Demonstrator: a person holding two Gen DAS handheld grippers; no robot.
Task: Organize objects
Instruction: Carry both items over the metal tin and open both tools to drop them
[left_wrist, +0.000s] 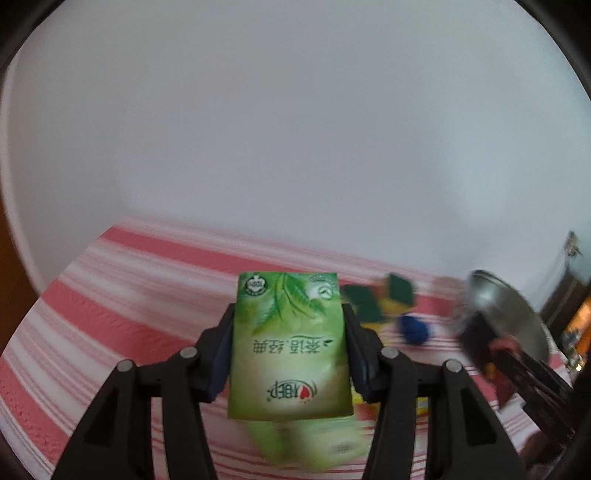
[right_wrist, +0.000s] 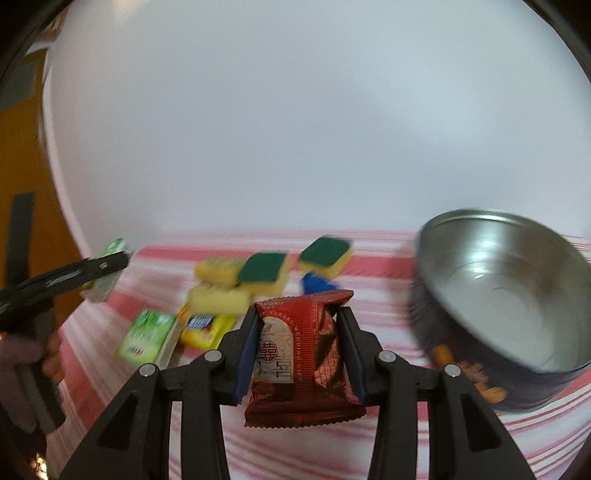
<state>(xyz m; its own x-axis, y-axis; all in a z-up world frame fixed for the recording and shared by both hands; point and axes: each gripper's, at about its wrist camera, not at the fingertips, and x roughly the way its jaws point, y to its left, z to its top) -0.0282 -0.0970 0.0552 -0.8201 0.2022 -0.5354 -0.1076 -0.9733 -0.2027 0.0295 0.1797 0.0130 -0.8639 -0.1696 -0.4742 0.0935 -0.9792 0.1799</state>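
Tin (right_wrist: 517, 306) lies tilted, inside bare; grippers clamp packets.

red packet (right_wrist: 303, 354) "YURAKU", green pack (left_wrist: 290, 343) "茶语经典"

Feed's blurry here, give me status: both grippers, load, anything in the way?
Left gripper shut on green tissue pack. Right gripper shut on red snack packet. Both clear of cloth. Metal tin close right.

green tissue pack (left_wrist: 288, 343): upside-down print, pinched off the cloth | red snack packet (right_wrist: 301, 356): upright-ish, crinkly foil, also pinched mid-air | metal tin (right_wrist: 506, 299): empty, tilted, far right | sponges (right_wrist: 264, 271): yellow/green, heaped at the back | second green pack (right_wrist: 146, 334): lying flat beside a yellow packet (right_wrist: 205, 328)
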